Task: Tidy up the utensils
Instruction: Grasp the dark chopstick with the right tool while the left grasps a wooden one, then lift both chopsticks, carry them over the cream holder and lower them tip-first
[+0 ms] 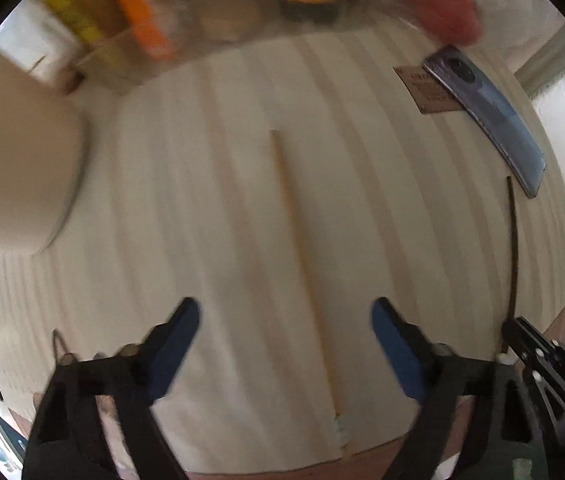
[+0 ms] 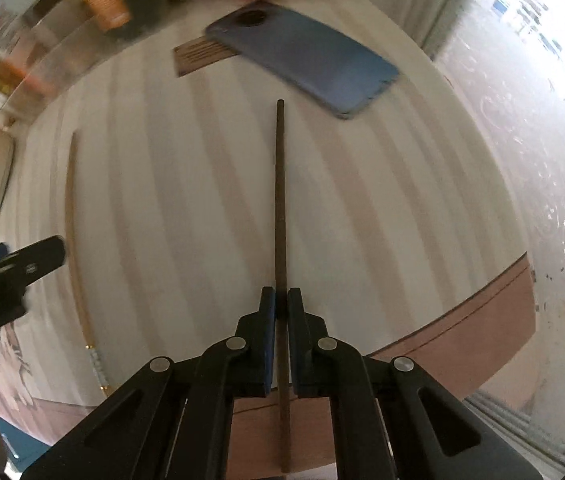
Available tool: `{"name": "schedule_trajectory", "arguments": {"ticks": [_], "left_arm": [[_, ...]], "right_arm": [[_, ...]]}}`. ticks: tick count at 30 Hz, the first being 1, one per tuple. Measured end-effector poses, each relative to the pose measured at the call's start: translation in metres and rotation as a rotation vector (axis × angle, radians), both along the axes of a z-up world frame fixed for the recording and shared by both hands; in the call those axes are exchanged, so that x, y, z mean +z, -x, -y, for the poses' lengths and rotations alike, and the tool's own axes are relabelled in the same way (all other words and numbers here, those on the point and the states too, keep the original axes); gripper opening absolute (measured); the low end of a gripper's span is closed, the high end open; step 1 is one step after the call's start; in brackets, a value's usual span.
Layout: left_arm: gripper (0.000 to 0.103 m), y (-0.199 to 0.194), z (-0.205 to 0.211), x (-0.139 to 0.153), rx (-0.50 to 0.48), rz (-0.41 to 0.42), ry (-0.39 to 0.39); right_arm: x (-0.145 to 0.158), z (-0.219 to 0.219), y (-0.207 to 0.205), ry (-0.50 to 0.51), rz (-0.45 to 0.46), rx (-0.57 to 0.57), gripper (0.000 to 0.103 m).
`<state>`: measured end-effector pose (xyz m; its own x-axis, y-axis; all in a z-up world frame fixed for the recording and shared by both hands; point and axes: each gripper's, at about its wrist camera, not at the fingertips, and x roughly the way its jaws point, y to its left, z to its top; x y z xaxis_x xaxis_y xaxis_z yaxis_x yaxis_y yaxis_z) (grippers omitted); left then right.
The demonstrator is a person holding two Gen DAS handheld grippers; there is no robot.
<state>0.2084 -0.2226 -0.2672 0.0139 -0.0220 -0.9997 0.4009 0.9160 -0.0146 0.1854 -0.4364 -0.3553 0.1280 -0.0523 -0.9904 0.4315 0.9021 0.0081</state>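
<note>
Dark chopstick clamped in right gripper; left gripper wide.

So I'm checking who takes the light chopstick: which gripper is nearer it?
Left. The left gripper is open straddling the light chopstick; the right gripper is off to its right, shut on the dark chopstick.

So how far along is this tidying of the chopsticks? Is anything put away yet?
Nothing looks put away yet. In hand: the right gripper is shut on the dark chopstick. Left to do: the light chopstick lies loose on the striped mat, between the fingers of the open left gripper, not yet gripped. A beige cup stands on the left; whether the chopsticks go there I cannot tell.
</note>
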Motion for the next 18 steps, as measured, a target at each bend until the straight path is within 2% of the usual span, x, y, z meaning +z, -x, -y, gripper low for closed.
{"name": "schedule_trajectory", "arguments": {"ticks": [1, 2, 5, 6, 7, 8, 13, 16, 18], "left_arm": [[0.061, 0.0, 0.004, -0.004, -0.006, 0.002, -0.019], [0.06, -0.001, 0.006, -0.005, -0.006, 0.016, -0.027], [0.048, 0.0, 0.009, -0.002, -0.008, 0.039, -0.012], [0.035, 0.0, 0.009, 0.001, -0.011, 0.042, 0.008], [0.016, 0.0, 0.009, 0.002, -0.015, 0.046, 0.018], [0.007, 0.001, 0.009, 0.004, -0.019, 0.054, 0.015], [0.004, 0.005, -0.011, 0.006, -0.002, 0.062, -0.015], [0.004, 0.011, -0.048, 0.013, 0.046, 0.062, -0.017], [0.004, 0.014, -0.08, 0.02, 0.086, 0.071, -0.022]], "right_arm": [[-0.001, 0.003, 0.001, -0.014, 0.002, 0.001, 0.006], [0.0, 0.009, 0.0, -0.023, 0.0, 0.001, 0.006], [-0.001, 0.01, -0.002, -0.017, -0.013, 0.007, 0.006], [0.002, 0.009, -0.006, -0.01, -0.017, 0.008, 0.006], [0.0, 0.006, -0.007, 0.001, -0.02, 0.01, 0.006], [0.0, 0.003, -0.005, 0.014, -0.023, 0.016, 0.006], [0.002, -0.015, -0.006, 0.042, -0.013, 0.043, 0.006], [0.008, -0.037, -0.004, 0.012, 0.004, 0.066, 0.006], [0.023, -0.061, -0.007, 0.003, 0.019, 0.087, 0.006]]}}
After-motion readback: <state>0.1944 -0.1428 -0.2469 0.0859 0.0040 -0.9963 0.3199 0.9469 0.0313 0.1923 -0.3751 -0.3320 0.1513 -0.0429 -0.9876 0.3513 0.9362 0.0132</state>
